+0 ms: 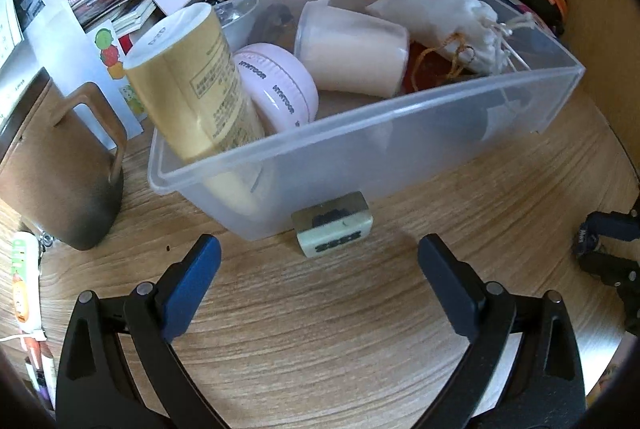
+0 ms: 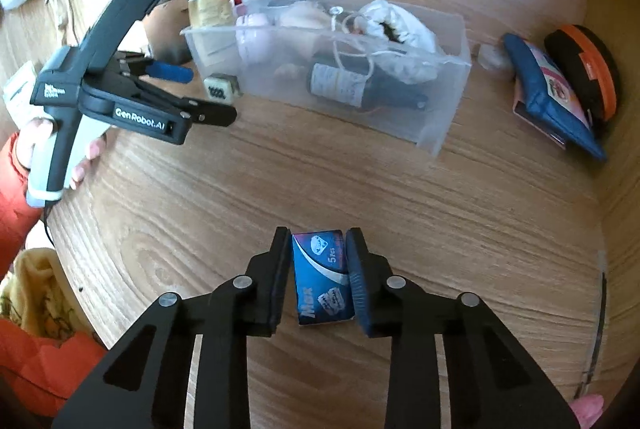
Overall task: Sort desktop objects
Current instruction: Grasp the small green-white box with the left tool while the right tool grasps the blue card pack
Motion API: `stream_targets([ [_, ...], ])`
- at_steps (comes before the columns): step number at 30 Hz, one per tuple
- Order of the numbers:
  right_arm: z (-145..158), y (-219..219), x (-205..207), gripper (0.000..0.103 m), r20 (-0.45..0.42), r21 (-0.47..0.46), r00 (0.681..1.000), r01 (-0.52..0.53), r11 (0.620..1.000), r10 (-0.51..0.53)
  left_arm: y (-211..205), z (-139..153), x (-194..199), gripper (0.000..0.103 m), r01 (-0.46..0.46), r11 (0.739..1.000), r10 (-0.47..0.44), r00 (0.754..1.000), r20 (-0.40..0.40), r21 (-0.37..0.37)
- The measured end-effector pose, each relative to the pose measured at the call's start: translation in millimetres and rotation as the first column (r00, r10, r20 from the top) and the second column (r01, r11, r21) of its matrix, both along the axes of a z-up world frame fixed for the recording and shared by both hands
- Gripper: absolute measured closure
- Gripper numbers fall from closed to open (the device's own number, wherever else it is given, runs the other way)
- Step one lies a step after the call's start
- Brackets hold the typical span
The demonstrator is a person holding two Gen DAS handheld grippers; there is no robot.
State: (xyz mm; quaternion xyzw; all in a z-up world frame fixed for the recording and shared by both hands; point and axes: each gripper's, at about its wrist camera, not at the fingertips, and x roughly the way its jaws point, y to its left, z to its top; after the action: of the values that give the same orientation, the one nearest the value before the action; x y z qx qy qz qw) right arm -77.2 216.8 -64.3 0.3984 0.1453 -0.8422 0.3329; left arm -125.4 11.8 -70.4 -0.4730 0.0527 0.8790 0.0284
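Pick-up step in hand. Your right tongs [image 2: 318, 279] stand clamped on the small blue box [image 2: 322, 277], still on the desk. Your left tongs [image 1: 320, 269] stand apart, the eraser [image 1: 332, 229] just ahead of them, touching the clear bin [image 1: 360, 149]. Next: lift the box and carry it forward into the bin.

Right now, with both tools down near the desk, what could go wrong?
The right tool grips the small blue box by its narrow sides, so it may twist or slip on lifting. The open left tool faces a small block touching the crowded clear bin; closing there could nudge the bin.
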Motion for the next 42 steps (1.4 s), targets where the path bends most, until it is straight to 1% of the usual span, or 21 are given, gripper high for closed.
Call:
stream_targets([
  [4, 8, 4, -5, 0.078, -0.010, -0.032, 1.000, 0.011, 0.999, -0.012, -3, 0, -4, 0.004, -0.028, 0.999, 0.028, 1.000, 0.007, 0.037],
  [6, 11, 4, -6, 0.078, -0.024, -0.033, 1.000, 0.013, 0.999, -0.014, -5, -1, -6, 0.010, -0.042, 0.998, 0.042, 0.999, 0.013, 0.045],
  [8, 13, 5, -7, 0.078, -0.029, -0.038, 0.999, 0.012, 0.999, -0.013, -7, -1, -7, 0.018, -0.058, 0.996, 0.056, 0.998, 0.023, 0.068],
  [11, 15, 6, -9, 0.078, -0.031, -0.047, 0.999, 0.009, 0.999, -0.010, -10, 2, -7, 0.026, -0.091, 0.994, 0.090, 0.996, 0.015, 0.068],
  [12, 16, 7, -9, 0.078, -0.032, -0.049, 0.999, 0.008, 0.999, -0.010, -12, 3, -7, 0.026, -0.100, 0.992, 0.100, 0.995, 0.009, 0.071],
  [15, 17, 7, -10, 0.078, -0.039, -0.048, 0.999, 0.005, 0.999, -0.007, -16, 4, -7, 0.027, -0.098, 0.993, 0.098, 0.995, -0.001, 0.071],
  [16, 17, 7, -10, 0.078, -0.042, -0.048, 0.999, 0.006, 0.999, -0.008, -25, 2, -8, 0.028, -0.098, 0.992, 0.098, 0.995, -0.005, 0.074],
  [24, 25, 7, -17, 0.078, -0.048, -0.062, 0.999, 0.013, 0.998, -0.016, -41, 5, 2, 0.042, -0.089, 0.993, 0.090, 0.996, -0.017, 0.081],
  [26, 26, 5, -18, 0.078, -0.053, -0.062, 0.998, 0.012, 0.998, -0.015, -43, 5, 9, 0.048, -0.087, 0.993, 0.089, 0.996, -0.020, 0.081],
  [27, 27, 4, -18, 0.078, -0.056, -0.061, 0.998, 0.010, 0.998, -0.014, -31, 3, 9, 0.050, -0.087, 0.993, 0.089, 0.996, -0.022, 0.081],
  [31, 28, -1, -19, 0.078, -0.062, -0.057, 0.998, 0.006, 0.998, -0.009, -39, 6, 15, 0.066, -0.083, 0.993, 0.086, 0.996, -0.026, 0.082],
  [32, 28, -2, -20, 0.078, -0.061, -0.057, 0.998, 0.002, 0.998, -0.006, -42, 6, 17, 0.068, -0.084, 0.993, 0.086, 0.996, -0.026, 0.088],
  [35, 29, -7, -21, 0.078, -0.060, -0.056, 0.998, 0.001, 0.998, -0.004, -50, 8, 21, 0.068, -0.083, 0.990, 0.087, 0.996, -0.031, 0.111],
  [39, 33, -13, -24, 0.078, -0.066, -0.056, 0.998, 0.000, 0.998, -0.004, -50, 11, 21, 0.068, -0.079, 0.990, 0.085, 0.995, -0.046, 0.114],
  [41, 35, -14, -25, 0.078, -0.072, -0.055, 0.997, 0.001, 0.999, -0.005, -52, 14, 28, 0.068, -0.073, 0.991, 0.079, 0.995, -0.054, 0.110],
  [42, 37, -15, -25, 0.078, -0.076, -0.054, 0.997, 0.002, 0.999, -0.006, -46, 15, 23, 0.068, -0.071, 0.991, 0.077, 0.995, -0.057, 0.110],
])
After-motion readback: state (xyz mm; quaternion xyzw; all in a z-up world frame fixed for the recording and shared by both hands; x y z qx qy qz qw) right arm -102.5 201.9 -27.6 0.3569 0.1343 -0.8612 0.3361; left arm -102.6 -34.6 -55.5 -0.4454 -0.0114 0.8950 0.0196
